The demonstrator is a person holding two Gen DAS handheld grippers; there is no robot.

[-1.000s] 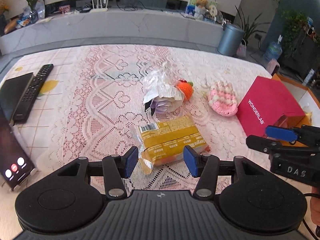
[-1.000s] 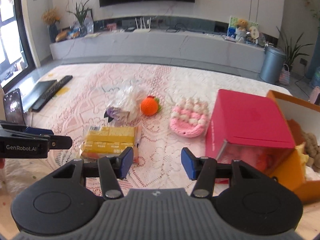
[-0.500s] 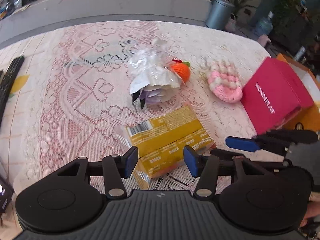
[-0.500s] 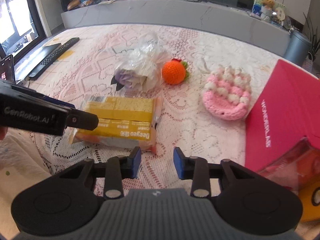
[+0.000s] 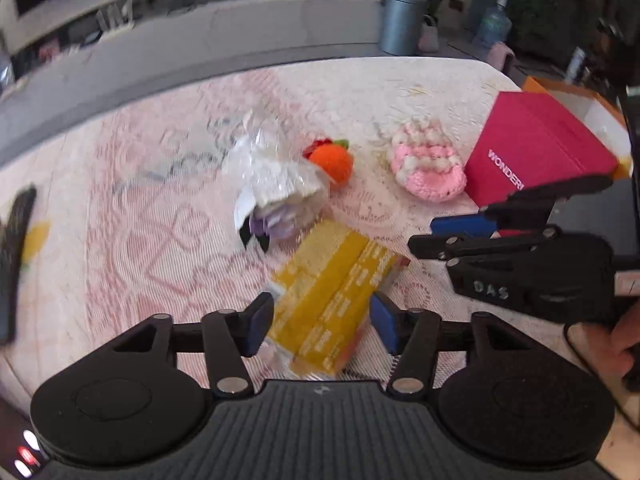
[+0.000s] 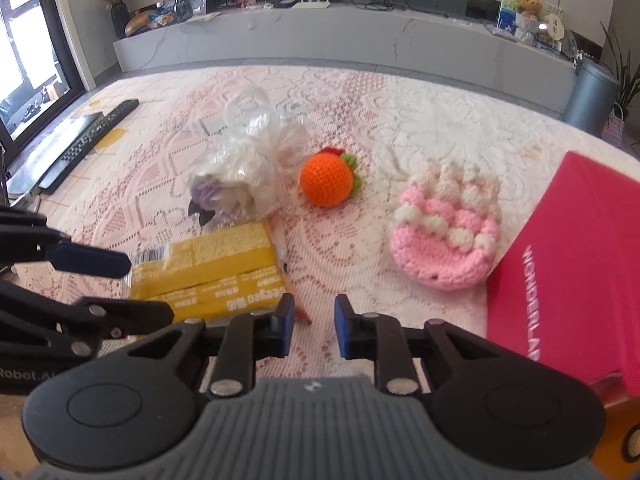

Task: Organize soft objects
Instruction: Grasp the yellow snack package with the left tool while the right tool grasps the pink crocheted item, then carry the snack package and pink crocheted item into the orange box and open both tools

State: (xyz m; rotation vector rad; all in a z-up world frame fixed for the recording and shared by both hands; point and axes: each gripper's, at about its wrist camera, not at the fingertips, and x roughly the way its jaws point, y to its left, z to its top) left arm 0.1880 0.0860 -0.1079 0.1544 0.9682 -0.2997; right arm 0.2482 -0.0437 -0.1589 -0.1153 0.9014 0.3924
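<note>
A: Beside the red box (image 6: 580, 248), toward the left gripper's side, item one: the yellow packet (image 6: 208, 272). Flat on the lace cloth (image 6: 360, 120) of the desk, a sealed film wrap holding what look like two bars.

B: Handling?

A: Probably light. The film looks slick and crinkly, the contents fairly firm, so it should give a little but keep its shape. Best hold, by my reckoning, is across the short width at mid-length; the sealed end flap would likely slip or tear.

B: Jaws?

A: The left gripper (image 5: 322, 320) has just been opening: wide, with the packet's near end between the pads, not visibly pressed. The right gripper (image 6: 311, 330) has just been closing: narrow, nothing between the pads, the tip of the packet's seal just beside its left pad.

B: Item two?

A: The clear plastic bag (image 6: 244, 168), just beyond the packet from the box's near corner, touching the packet's far edge. Crumpled and loose, with something pale and purple inside. Very soft, likely weightless; pinch the gathered top.

B: Three and four?

A: The orange crochet ball (image 6: 326, 180), between bag and box, round and squashy; it may roll, so grip across its middle. The pink crochet piece (image 6: 446, 236), just beside the box, floppy yarn; take a fold at the rim.

B: Destination?

A: Cannot tell. An orange container (image 5: 576, 92) shows behind the box.
</note>
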